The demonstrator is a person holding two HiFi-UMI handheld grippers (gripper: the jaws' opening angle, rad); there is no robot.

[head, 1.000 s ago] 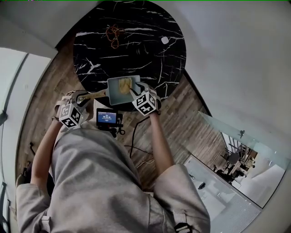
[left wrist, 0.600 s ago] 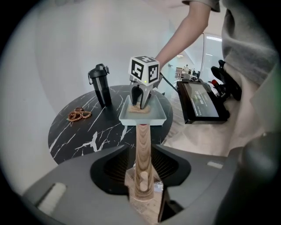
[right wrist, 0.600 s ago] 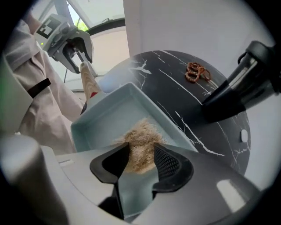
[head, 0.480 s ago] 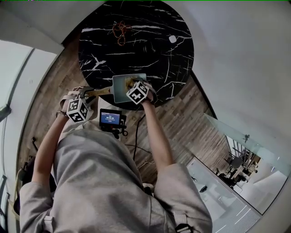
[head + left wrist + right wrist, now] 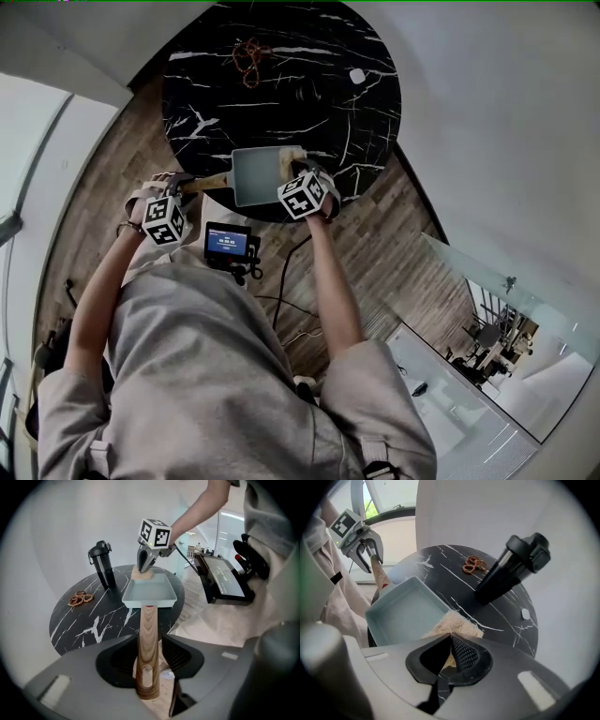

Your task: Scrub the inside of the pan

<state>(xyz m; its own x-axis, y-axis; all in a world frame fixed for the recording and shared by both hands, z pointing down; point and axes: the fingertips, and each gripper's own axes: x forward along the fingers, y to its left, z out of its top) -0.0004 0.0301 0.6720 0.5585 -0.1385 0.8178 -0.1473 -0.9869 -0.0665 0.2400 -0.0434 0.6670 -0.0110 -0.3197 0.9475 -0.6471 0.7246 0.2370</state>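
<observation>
Black marble with white veins forms the round desk, and the pale blue rectangular pan is set at its near edge, with the wooden handle reaching out past it. The handle is flanked closely on both sides by the fingers of the left gripper, which have just been opening. A fibrous tan scrubber is clamped in the right gripper and held at a corner of the pan, over its rim. A black bottle and a string of beads are seen farther back.
</observation>
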